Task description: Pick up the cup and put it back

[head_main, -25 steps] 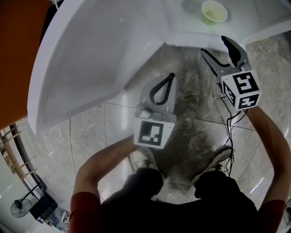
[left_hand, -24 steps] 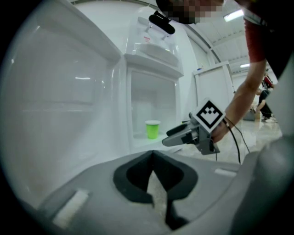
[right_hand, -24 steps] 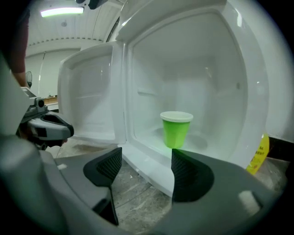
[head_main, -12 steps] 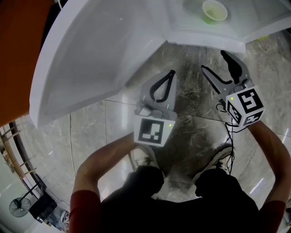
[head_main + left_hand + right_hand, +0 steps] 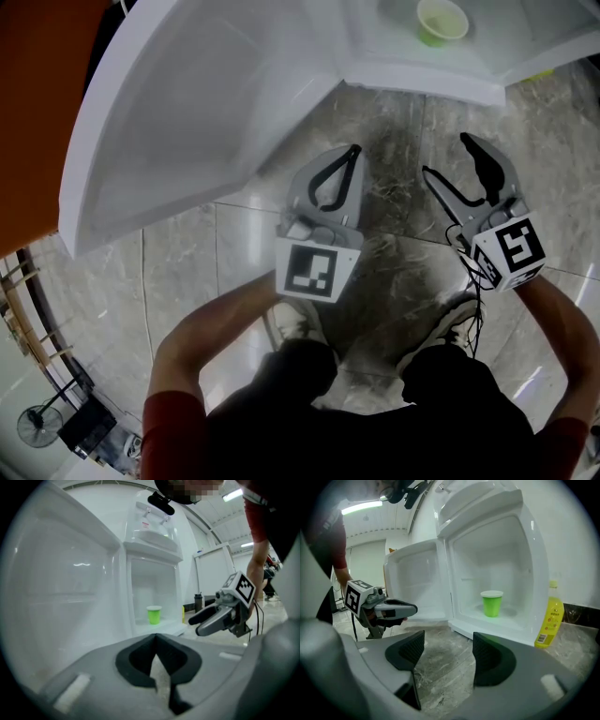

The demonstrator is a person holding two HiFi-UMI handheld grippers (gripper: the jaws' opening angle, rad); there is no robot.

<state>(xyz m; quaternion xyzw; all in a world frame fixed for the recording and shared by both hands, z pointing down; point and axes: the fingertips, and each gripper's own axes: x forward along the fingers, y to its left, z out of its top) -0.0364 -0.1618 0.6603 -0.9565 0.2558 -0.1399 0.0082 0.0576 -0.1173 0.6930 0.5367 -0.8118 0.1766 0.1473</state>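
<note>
Found the green cup [image 5: 442,21] standing upright on the floor of the open mini fridge [image 5: 422,81], at the top right of the head view, free of both claws. Unable to tell from position alone whether before pick-up or after put-back; judged as ahead of a grasp.

Recommend leading with the right claw [image 5: 448,156]: enter the compartment level, keep clear of the yellow bottle [image 5: 549,616] at the right edge of the right gripper view, straddle the cup at mid-wall, close lightly on account of a likely thin, easily dented wall, lift straight, hold upright.

Recorded the right claw released, jaws wide apart, nothing between them but marble floor [image 5: 394,178], well short of the cup.

Recorded the left claw [image 5: 352,150] clenched, tips together, empty, at frame centre just below the fridge door [image 5: 187,122]; no contact apparent.
</note>
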